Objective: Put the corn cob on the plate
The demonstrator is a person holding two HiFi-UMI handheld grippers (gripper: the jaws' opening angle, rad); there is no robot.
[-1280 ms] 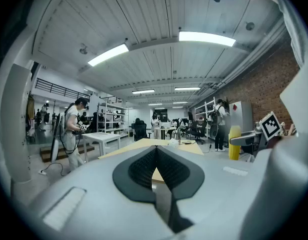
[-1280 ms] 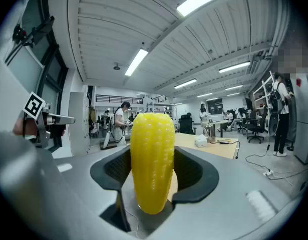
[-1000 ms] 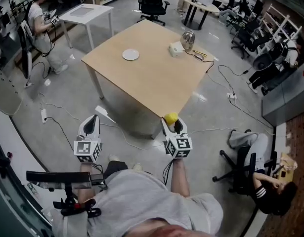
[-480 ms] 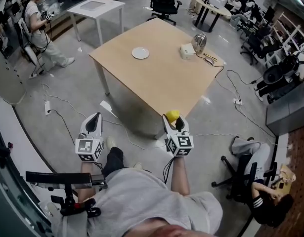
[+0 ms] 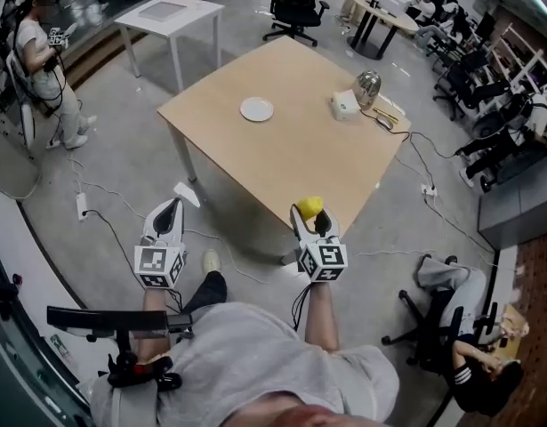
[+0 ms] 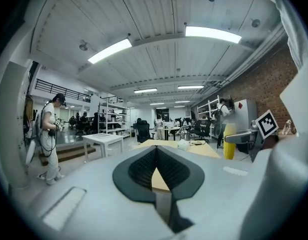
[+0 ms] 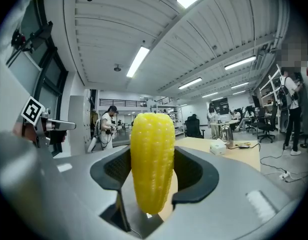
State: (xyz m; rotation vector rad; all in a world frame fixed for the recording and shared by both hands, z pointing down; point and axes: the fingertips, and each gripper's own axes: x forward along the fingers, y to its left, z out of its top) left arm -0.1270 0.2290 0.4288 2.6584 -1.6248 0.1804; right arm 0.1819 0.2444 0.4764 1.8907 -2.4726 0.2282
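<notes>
Your right tongs [image 5: 309,217] sit at lower centre of the head view, forearm stretched straight ahead from your body, marker cube facing up at the camera. Their jaws are clamped on the corn cob [image 5: 309,206]; in the right gripper view it stands upright between the dark pads, its rounded tip poking well past them. The tip of these tongs lies at the near edge of the wooden desk [image 5: 282,154] as the head view shows it.

Your left tongs [image 5: 166,213] are at lower left, level with the right ones and pointing the same way, over the grey floor, short of the desk. Their jaws are drawn together at the tips with nothing between them.

The white plate [image 5: 256,108] lies on the far part of the desk, upper centre of the frame, well apart from the cob
</notes>
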